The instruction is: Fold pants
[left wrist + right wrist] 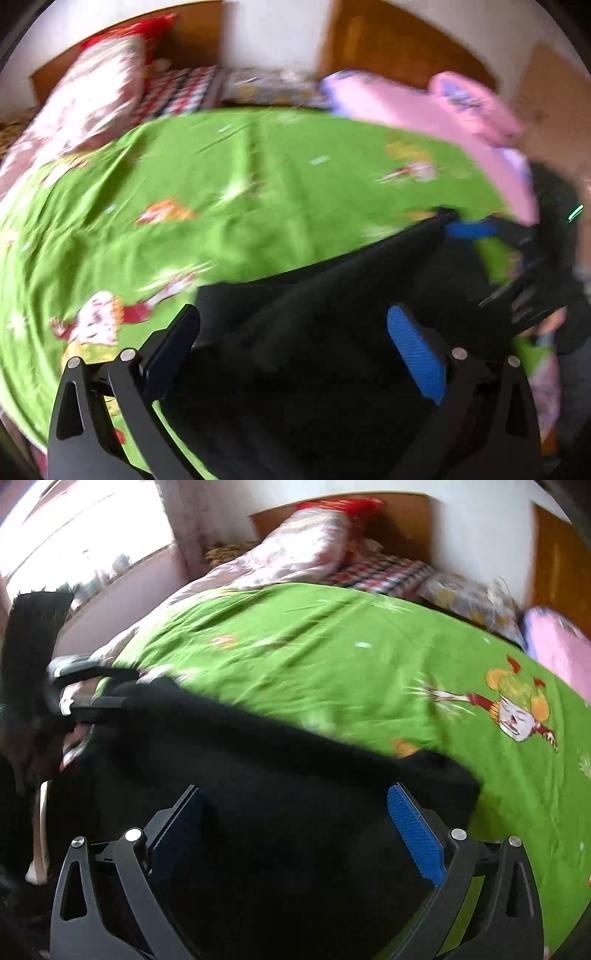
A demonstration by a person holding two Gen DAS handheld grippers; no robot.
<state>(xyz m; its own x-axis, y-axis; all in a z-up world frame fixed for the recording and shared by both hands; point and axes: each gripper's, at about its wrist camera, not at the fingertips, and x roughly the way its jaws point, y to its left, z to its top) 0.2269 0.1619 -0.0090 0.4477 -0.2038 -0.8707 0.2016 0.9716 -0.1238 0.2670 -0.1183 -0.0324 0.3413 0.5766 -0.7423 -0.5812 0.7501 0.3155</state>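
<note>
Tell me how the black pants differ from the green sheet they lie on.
Colour: the black pants are plain and dark, while the green sheet is bright and printed with cartoon figures.
Extent: the pants cover only the near part of the bed; the sheet spreads across most of it.
Lie: the pants sit bunched and folded over themselves; the sheet lies spread out with light creases.
Shared: both are soft cloth on the bed.

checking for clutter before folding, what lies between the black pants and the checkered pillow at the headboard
Only bare green cartoon-print sheet lies between the black pants and the checkered pillow; the right wrist view shows it best.
</note>
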